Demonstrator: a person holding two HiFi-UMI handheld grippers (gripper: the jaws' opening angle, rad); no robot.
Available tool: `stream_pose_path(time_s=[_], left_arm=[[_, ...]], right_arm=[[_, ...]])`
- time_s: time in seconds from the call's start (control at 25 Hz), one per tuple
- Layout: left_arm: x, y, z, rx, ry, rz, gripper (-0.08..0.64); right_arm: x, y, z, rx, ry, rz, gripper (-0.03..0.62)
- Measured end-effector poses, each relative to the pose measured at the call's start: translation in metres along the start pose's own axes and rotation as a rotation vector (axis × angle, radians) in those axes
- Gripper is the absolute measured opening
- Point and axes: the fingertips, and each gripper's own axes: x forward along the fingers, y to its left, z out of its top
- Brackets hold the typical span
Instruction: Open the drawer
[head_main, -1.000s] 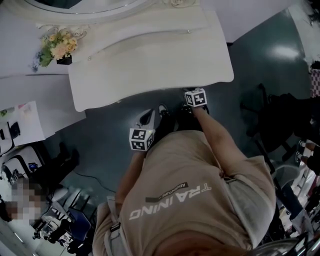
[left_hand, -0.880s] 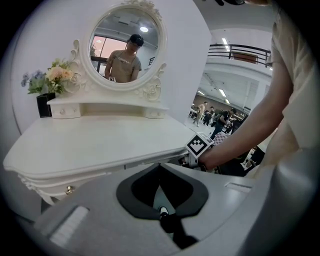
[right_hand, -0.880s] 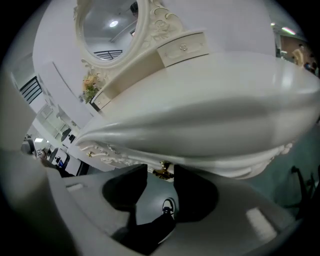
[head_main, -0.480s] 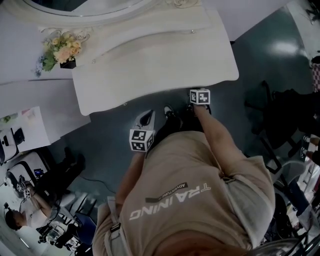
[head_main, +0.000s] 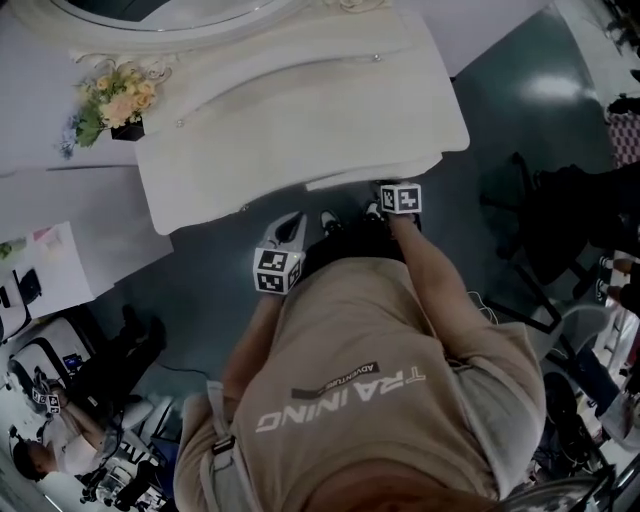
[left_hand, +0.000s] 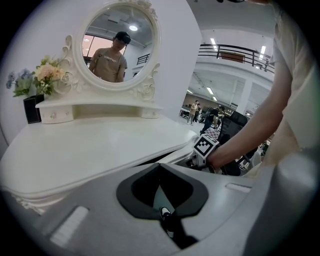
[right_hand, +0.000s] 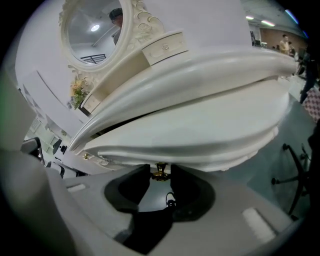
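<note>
The white dressing table (head_main: 300, 100) has its wide drawer (head_main: 372, 180) showing as a thin strip out from under the top's near edge. In the right gripper view the drawer front (right_hand: 200, 135) fills the middle, and its small gold knob (right_hand: 160, 173) sits between the jaws of my right gripper (right_hand: 160, 170), which is shut on it. That gripper (head_main: 400, 197) is at the drawer's edge in the head view. My left gripper (head_main: 293, 232) hangs off the table's near edge, left of the drawer. Its jaws (left_hand: 160, 165) meet with nothing in them.
A vase of flowers (head_main: 115, 95) stands at the table's back left beside the oval mirror (left_hand: 120, 42). Small upper drawers (right_hand: 165, 46) sit under the mirror. A dark chair (head_main: 540, 250) stands on the floor at the right. My shoes are close under the table's edge.
The drawer has come out a little: a pale strip now shows below the table top by my right gripper. My left gripper has shifted slightly toward the table.
</note>
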Motion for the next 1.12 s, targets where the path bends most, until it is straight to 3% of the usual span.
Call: stream_pose_path(time_s=[0.32,0.72,1.12], left_arm=[[0.009,-0.026,0.005,-0.012,-0.02,-0.006,-0.002],[0.013,-0.082,-0.001,-0.015,-0.008,0.05,-0.002],[-0.009,-0.143,-0.042,-0.081,-0.015,0.092,-0.002]], right_arm=[[-0.019,-0.003,-0.035,-0.008,0.008,0.027,0.133],[-0.041,-0.013,-0.074,-0.013,0.025,0.103,0.133],[-0.059,-0.016,-0.111,-0.048,0.036,0.154,0.135]])
